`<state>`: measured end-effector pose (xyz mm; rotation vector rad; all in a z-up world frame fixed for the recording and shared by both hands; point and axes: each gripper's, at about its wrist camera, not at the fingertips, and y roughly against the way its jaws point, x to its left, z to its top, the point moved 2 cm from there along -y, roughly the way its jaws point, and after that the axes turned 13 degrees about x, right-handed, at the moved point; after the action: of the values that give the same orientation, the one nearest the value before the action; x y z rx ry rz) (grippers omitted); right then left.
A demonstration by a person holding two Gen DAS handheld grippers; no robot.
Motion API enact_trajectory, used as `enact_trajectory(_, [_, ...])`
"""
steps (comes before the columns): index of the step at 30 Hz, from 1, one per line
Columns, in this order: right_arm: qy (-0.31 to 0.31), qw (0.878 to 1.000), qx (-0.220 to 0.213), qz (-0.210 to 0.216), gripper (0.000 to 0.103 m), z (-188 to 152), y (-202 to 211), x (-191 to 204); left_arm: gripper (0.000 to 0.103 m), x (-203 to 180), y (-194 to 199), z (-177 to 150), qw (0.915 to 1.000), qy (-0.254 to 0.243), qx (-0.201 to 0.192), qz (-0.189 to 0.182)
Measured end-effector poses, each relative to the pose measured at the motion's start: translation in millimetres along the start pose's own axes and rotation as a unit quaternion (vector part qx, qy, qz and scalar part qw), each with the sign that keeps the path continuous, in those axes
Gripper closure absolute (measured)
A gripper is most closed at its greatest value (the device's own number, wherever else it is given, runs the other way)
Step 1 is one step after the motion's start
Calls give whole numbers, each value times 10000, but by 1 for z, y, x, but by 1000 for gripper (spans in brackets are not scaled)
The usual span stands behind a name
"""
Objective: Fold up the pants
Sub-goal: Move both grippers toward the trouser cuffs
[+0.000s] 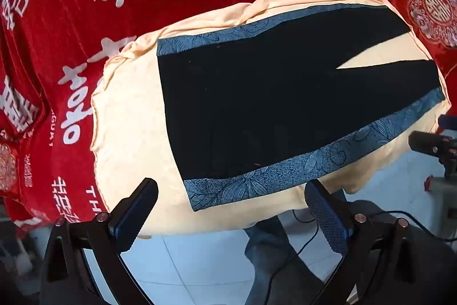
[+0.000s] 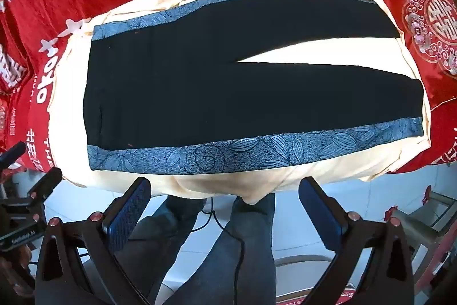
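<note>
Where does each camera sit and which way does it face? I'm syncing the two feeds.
Left wrist: on the left gripper, open, off the near edge by the waistband, facing the black pants; the right gripper shows at right.
Right wrist: on the right gripper, open, nearer mid-length, facing the pants; jeans-clad legs below.
Shared: pants, cream cloth, red blanket.

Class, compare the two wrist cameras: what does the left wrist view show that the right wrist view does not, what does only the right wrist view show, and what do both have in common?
Only the left wrist view shows the right gripper entering from its right edge. Only the right wrist view shows a metal chair at lower right, and the left gripper at its left edge. Both show the black pants with blue leaf-print side stripes, lying flat and unfolded on a cream cloth over a red blanket, with each camera's own gripper open and holding nothing.
</note>
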<state>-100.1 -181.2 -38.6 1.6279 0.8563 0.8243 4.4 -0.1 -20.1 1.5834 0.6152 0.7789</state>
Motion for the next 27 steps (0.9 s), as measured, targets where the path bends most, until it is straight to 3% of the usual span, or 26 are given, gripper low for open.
enact_trajectory(5, [-93,9995,287,86,0,7,-1,-6,0,4,7,10,9998,-85,88,-184])
enact_trajectory(11, [-130,9997,121,-149,0,5,7,-2,0,2,22,12,9999,24,31,-145])
enact_trajectory(17, [-44,9996,135,-261,0,11,11,-5,0,8,21,15,9992,127,25,-388])
enact_trajectory(27, [-69,9994,44,-328,0,14,17,-9,0,9,24,25,9993,237,10,-301])
